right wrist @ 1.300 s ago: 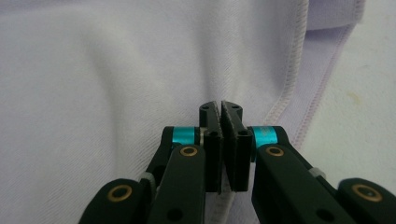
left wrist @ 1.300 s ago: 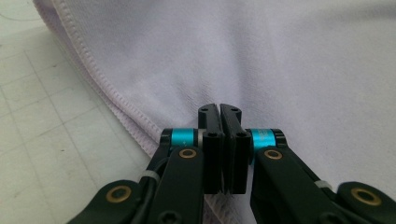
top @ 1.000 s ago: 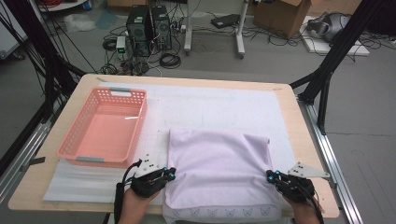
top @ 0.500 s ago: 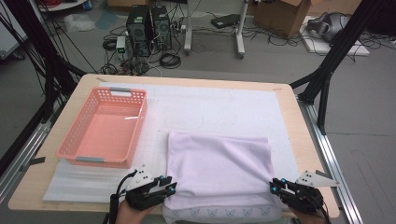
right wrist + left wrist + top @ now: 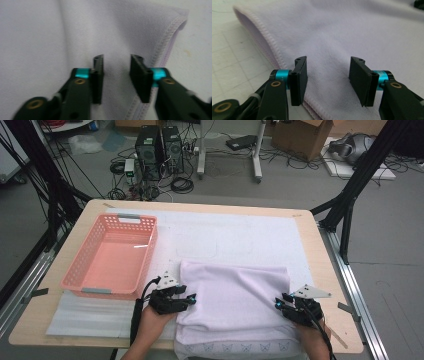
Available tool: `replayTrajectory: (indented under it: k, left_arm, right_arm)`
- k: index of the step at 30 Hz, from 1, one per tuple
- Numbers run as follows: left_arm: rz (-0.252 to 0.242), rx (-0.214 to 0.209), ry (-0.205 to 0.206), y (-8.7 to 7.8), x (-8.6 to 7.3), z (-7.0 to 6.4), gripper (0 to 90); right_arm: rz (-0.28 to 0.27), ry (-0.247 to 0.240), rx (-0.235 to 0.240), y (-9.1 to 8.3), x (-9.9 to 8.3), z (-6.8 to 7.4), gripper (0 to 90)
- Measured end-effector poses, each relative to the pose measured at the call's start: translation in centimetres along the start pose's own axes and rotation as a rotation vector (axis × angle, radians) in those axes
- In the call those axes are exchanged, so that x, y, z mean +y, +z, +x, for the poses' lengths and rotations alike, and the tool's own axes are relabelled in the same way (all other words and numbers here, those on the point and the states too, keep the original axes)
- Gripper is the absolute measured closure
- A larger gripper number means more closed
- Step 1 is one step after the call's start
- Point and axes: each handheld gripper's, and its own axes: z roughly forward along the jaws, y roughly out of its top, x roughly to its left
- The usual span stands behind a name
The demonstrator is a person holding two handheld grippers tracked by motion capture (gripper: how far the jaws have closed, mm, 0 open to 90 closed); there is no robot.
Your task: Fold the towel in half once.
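Over the folded towel [image 5: 235, 295], both grippers' fingers [image 5: 299, 80] gape apart, empty.

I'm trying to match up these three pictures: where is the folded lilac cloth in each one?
High view: the folded lilac cloth lies at the table's near middle, right of the pink plastic basket.
Left gripper view: it spreads from the upper left across to the right.
Right gripper view: it covers the left and middle.
Shared landmark: its stitched hem, seen beside the open jaws.

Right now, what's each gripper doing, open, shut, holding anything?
Left gripper: open, holding nothing, over the towel's left edge.
Right gripper: open, holding nothing, over the towel's right edge.
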Motion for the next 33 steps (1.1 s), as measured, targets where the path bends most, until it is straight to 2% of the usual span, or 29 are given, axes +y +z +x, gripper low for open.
replayTrajectory:
  k: [1,3,4,6,7,10,15,20,22,23,25,27,30,33]
  left_arm:
    - [0.005,0.028,0.026,0.0,0.0,-0.4,56.5]
    - [0.02,0.059,0.076,0.0,0.0,-0.9,74.7]
    - [0.016,0.066,0.061,0.0,0.0,-1.1,82.1]
    - [-0.001,0.068,0.046,-0.3,-0.2,-1.3,84.6]
    - [-0.016,0.054,0.034,-0.6,-0.4,-1.3,84.7]
    - [-0.05,0.015,0.01,-1.6,-0.9,-1.5,84.0]
    - [-0.082,-0.041,0.003,-3.6,-1.5,-1.8,84.0]
    - [-0.066,-0.094,-0.008,-4.7,-2.4,-2.3,84.3]
    - [-0.071,-0.1,0.003,-4.8,-2.5,-2.4,83.4]
    - [-0.086,-0.1,0.0,-4.7,-2.3,-2.3,80.4]
    - [-0.121,-0.09,-0.013,-4.7,-2.0,-2.0,64.4]
    - [-0.152,-0.078,-0.015,-4.5,-1.3,-1.4,54.8]
    - [-0.188,-0.057,-0.014,-3.9,-0.5,-0.3,51.0]
    - [-0.175,-0.052,-0.035,-2.7,0.6,1.0,52.5]
  right_arm:
    - [-0.002,0.017,0.007,-0.1,0.0,-0.1,79.4]
    - [-0.002,0.025,0.017,-0.2,-0.1,0.0,85.9]
    - [-0.005,0.027,0.017,-0.2,-0.1,0.0,86.5]
    - [-0.009,0.028,0.018,-0.5,-0.2,0.1,87.3]
    - [-0.014,0.028,0.019,-0.8,-0.3,0.1,87.3]
    - [-0.02,0.029,0.034,-1.8,-0.5,0.1,87.2]
    - [-0.028,0.032,0.063,-3.6,-0.9,0.4,87.2]
    - [0.001,0.027,0.087,-4.9,-1.6,1.1,87.2]
    - [0.006,0.026,0.093,-5.2,-1.8,1.2,86.1]
    - [0.004,0.025,0.09,-5.2,-1.9,1.2,81.9]
    - [-0.012,0.03,0.078,-5.2,-1.8,1.0,73.2]
    - [-0.046,0.034,0.076,-5.2,-1.5,0.8,67.9]
    - [-0.096,0.036,0.061,-5.3,-0.8,0.3,67.0]
    - [-0.12,0.039,0.04,-4.8,0.0,-0.6,67.1]
